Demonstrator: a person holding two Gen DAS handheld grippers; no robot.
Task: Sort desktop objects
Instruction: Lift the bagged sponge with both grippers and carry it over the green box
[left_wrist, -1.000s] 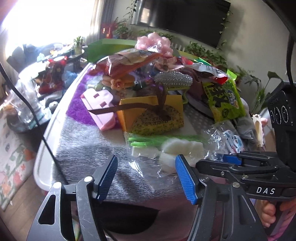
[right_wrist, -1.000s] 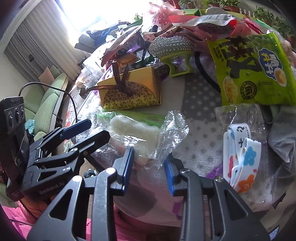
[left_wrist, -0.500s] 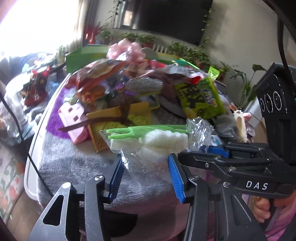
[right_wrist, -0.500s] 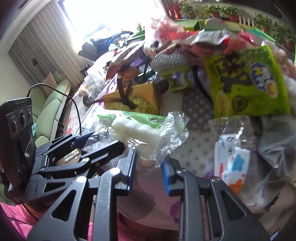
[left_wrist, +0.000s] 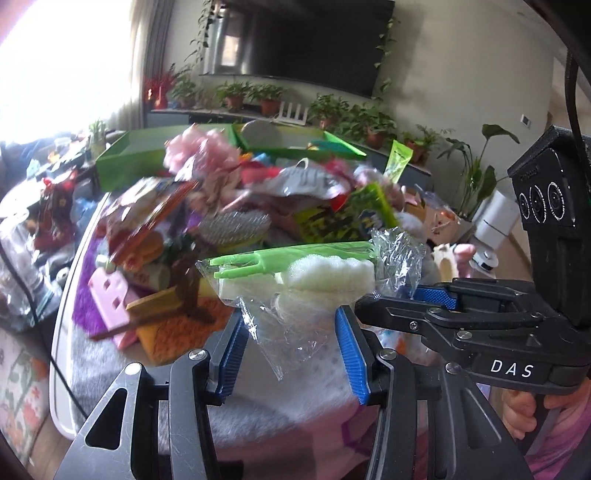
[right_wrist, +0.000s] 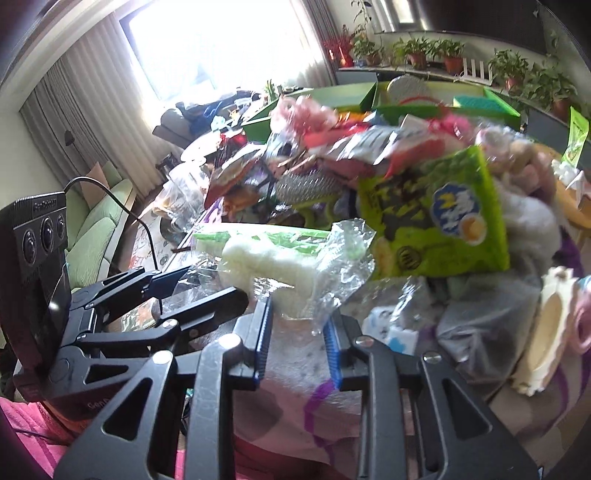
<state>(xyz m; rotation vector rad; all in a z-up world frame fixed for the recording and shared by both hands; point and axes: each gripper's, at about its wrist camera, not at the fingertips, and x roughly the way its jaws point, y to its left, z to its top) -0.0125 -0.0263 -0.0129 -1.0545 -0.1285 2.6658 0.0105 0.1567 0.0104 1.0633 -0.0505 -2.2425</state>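
Held item: a clear crinkled plastic packet (left_wrist: 295, 284) with a white foam sponge and lime-green plastic handle inside is hanging above the cluttered table (left_wrist: 122, 373), lifted off the surface.
Right gripper (right_wrist: 297, 339): its blue-padded jaws are pinching the packet's loose lower wrap (right_wrist: 321, 306), with a narrow gap remaining between the pads.
Left gripper (left_wrist: 291, 350): its jaws are standing spread, straddling the dangling plastic tail without visibly touching it.
Key relation: the packet is sitting just ahead of and above both sets of fingertips, its long axis running crosswise to the left gripper's fingers, handle end pointing left in the left wrist view. The right gripper is the nearer one, already bearing it.
Containers: two green open trays (left_wrist: 122, 155) are standing at the far side, beyond the pile. A round grey object (left_wrist: 260, 134) is showing in one; other contents are too blurred to name.
Judgement: the packet is probably heading for a tray, well apart from it now, across the heap.
Risk: the thin wrap could be slipping from so small a pinch.
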